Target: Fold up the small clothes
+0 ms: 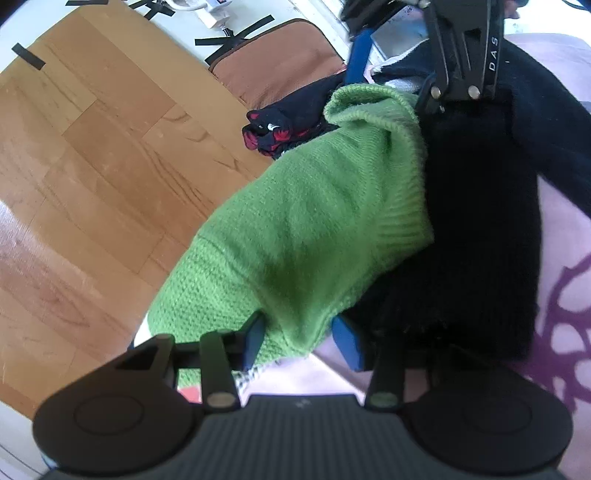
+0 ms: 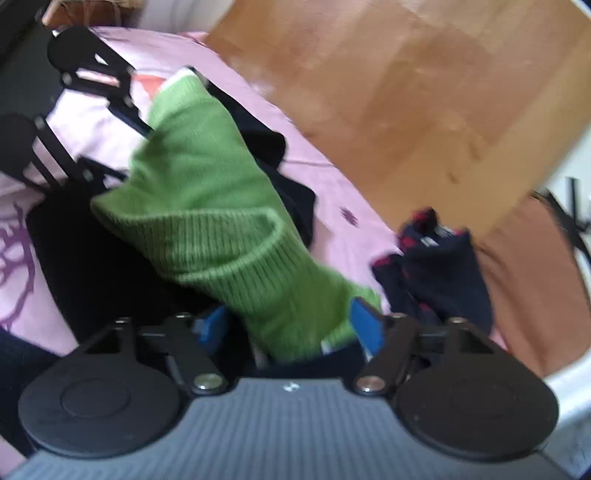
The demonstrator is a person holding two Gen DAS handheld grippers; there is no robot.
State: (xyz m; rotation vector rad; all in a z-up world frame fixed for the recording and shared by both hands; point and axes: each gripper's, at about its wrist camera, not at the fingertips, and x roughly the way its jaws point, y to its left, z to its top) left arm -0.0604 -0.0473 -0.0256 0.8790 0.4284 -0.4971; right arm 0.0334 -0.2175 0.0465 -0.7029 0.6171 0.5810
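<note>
A green knitted garment stretches between my two grippers above a black garment on a pink cloth. My left gripper is shut on the green garment's near end, with blue pads on both sides of the knit. My right gripper is shut on the other end of the green garment. The right gripper also shows at the top of the left wrist view, at the ribbed cuff. The left gripper shows at the upper left of the right wrist view.
A dark navy and red garment lies bunched at the cloth's edge; it also shows in the right wrist view. A brown mat lies on the wooden floor. Black tape strips and a white power strip lie beyond.
</note>
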